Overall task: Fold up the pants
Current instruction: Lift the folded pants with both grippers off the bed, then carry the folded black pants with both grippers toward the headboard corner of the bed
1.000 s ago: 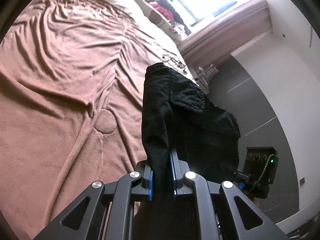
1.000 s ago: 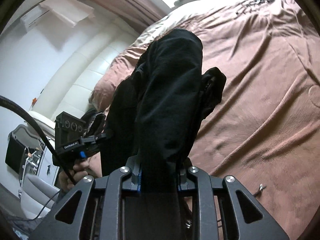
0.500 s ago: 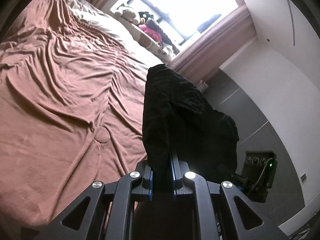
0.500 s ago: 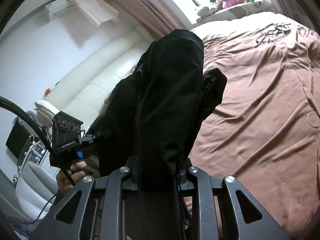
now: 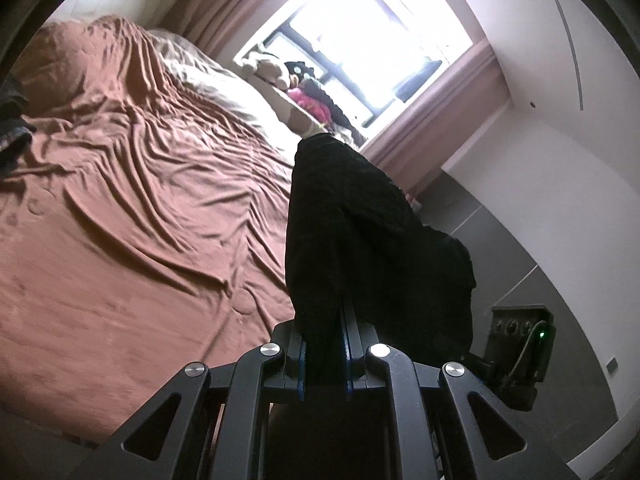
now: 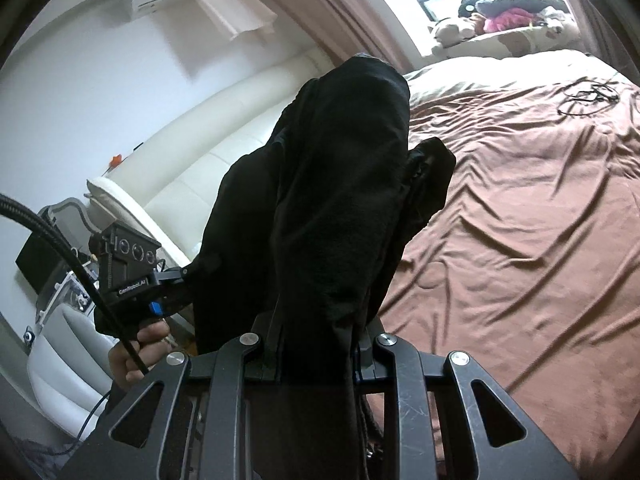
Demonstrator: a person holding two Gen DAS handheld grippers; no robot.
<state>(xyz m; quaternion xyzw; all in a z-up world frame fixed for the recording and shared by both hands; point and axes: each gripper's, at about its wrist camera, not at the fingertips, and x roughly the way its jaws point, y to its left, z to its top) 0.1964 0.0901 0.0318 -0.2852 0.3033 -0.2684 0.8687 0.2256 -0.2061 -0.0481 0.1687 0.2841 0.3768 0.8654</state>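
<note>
Both tools are clenched on the same garment here. The left gripper (image 5: 323, 354), a black metal two-finger frame with blue pads, has its jaws pinched tight on a thick bunch of the black, soft, matte-weave pants (image 5: 360, 236). The right gripper (image 6: 316, 344) is likewise clamped on a heavier fold of that dark cloth — it spills over the jaws towards twelve o'clock and hides the pads.

Where are the pants? Up in the air, off the rumpled brown bedspread (image 5: 132, 200), stretched between the two tools. That reads as a lift-and-spread: two grips on one edge let the fabric hang straight before it is laid down for a fold.

In the right view, at nine o'clock, a person's hand (image 6: 138, 346) holds the handle of the other tool, a braided black cable (image 6: 52, 236) trailing past it.

The bedspread is smooth, faintly sheeny, creased in long ridges — a soft landing, though it could wrinkle underneath. At one o'clock, plush toys (image 6: 500, 14) line the bright windowsill.
</note>
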